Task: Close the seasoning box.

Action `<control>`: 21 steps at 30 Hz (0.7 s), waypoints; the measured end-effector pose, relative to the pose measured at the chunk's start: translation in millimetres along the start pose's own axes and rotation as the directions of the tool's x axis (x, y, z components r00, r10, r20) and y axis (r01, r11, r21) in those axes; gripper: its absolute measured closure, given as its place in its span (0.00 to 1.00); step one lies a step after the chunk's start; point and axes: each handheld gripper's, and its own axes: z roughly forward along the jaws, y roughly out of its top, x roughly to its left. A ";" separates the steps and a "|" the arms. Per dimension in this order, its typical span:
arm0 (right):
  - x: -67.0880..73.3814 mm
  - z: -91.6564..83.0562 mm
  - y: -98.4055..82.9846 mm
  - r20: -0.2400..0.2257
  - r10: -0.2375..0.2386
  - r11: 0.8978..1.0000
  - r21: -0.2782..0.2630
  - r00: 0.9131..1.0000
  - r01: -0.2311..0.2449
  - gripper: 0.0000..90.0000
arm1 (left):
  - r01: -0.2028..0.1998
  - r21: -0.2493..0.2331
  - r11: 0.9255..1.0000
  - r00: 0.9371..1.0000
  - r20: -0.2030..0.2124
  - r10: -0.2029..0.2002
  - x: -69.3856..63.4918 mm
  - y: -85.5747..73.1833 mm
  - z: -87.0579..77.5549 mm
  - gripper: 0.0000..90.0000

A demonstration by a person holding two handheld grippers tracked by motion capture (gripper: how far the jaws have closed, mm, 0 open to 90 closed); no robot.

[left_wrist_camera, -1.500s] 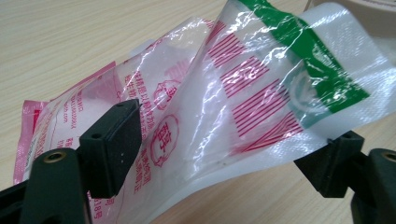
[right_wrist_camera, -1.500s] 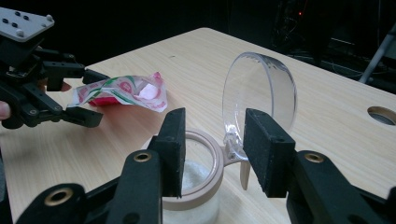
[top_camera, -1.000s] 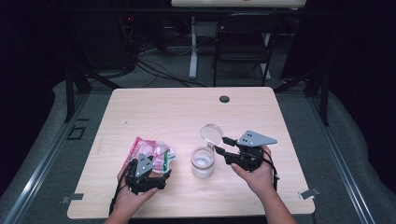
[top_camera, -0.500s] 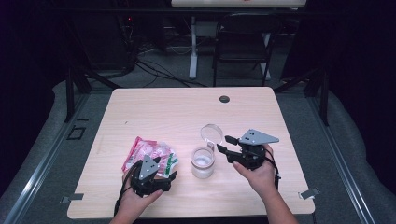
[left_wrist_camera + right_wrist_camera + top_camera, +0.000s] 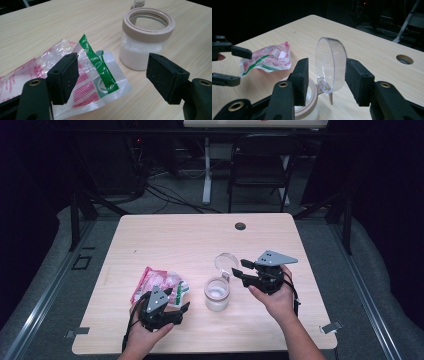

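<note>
A small clear jar (image 5: 216,293) with a beige rim and white grains inside stands near the table's front. Its clear hinged lid (image 5: 226,262) is swung up on edge. My right gripper (image 5: 239,267) is open, its jaws either side of that lid (image 5: 330,65), with a gap showing on the left pad's side. A crumpled pink, white and green plastic bag (image 5: 160,282) lies left of the jar. My left gripper (image 5: 179,300) hovers open at the bag's near edge. In the left gripper view its jaws (image 5: 112,67) stand wide over the bag (image 5: 92,75), facing the jar (image 5: 147,40).
The wooden table (image 5: 175,240) has a round cable hole (image 5: 240,226) near its far edge. A chair (image 5: 260,165) and cables stand on the dark floor beyond. The left gripper (image 5: 237,65) shows at the left edge of the right gripper view.
My left gripper has shifted slightly towards the jar at the bag's near edge. The right gripper and the lid have stayed put.
</note>
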 end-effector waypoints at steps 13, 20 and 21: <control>-7.8 16.7 7.9 0.011 0.018 0.999 0.046 1.000 -0.018 0.60 | 0.018 -0.014 1.000 1.000 -0.002 -0.018 3.1 2.6 -5.7 0.28; -6.6 20.5 10.9 0.024 0.013 0.999 0.046 1.000 -0.014 0.65 | 0.022 -0.022 1.000 1.000 -0.008 -0.022 4.2 3.6 -8.0 0.28; -6.9 20.6 11.6 0.021 0.006 0.999 0.050 1.000 -0.007 0.66 | 0.021 -0.021 1.000 1.000 -0.010 -0.022 4.6 3.9 -8.6 0.28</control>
